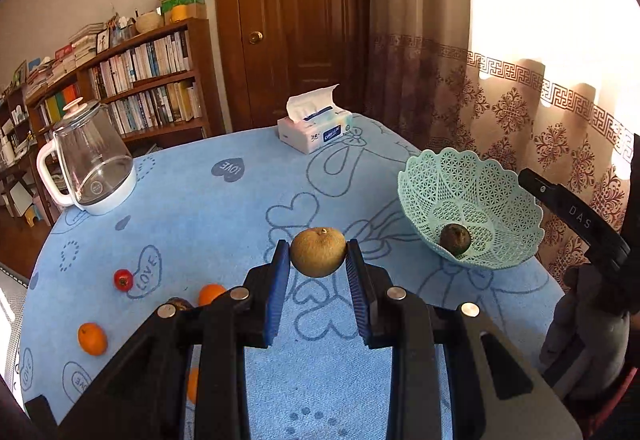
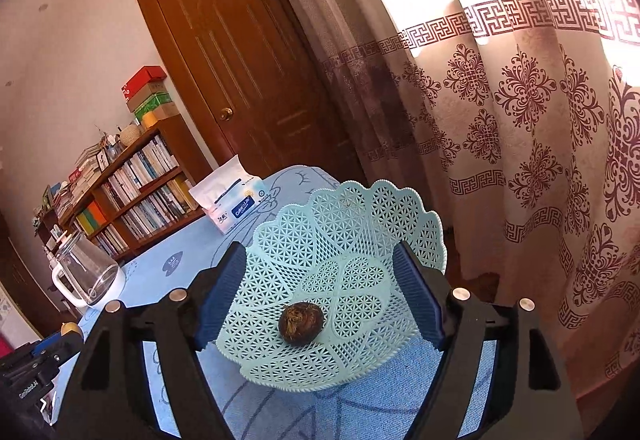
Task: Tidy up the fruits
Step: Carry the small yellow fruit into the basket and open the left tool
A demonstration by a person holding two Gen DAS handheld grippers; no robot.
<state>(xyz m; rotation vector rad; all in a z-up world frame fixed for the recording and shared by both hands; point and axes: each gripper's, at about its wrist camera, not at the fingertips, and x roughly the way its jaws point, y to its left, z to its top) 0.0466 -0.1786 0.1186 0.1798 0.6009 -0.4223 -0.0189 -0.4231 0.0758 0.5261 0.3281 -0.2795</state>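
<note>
**Fruit stock, basket loading**

Round tan-brown russet fruit: one, being pinched at its sides by the left gripper above the blue worktop; likely firm, light, bruisable. Mint lattice plastic basket: one, holding one dark fruit. Right gripper is standing wide, empty. Oranges visible: three; red fruit: one.

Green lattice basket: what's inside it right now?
One dark brown round fruit lies on the floor of the basket, nothing else visible in it. In the right wrist view the open right gripper frames the basket; its fingers cover small parts of both side walls.
</note>
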